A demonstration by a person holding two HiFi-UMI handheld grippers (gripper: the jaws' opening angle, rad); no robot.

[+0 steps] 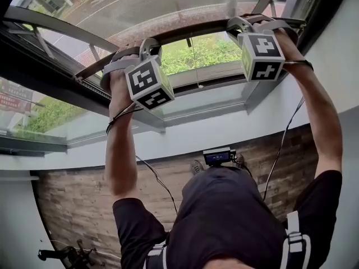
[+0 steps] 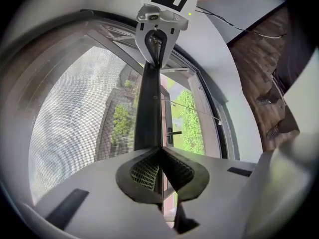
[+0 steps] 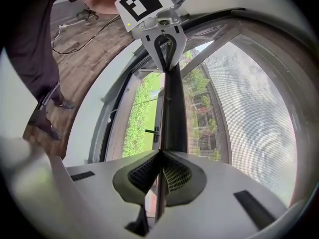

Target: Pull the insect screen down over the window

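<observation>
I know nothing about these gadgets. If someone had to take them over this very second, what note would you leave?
Left gripper: shut on the screen's dark bar.
Right gripper: shut on the same bar, further along.
Done: the mesh covers the part of the window above the bar; the part below is uncovered.
Left: pull the bar evenly down to the lower frame, then let go.
</observation>
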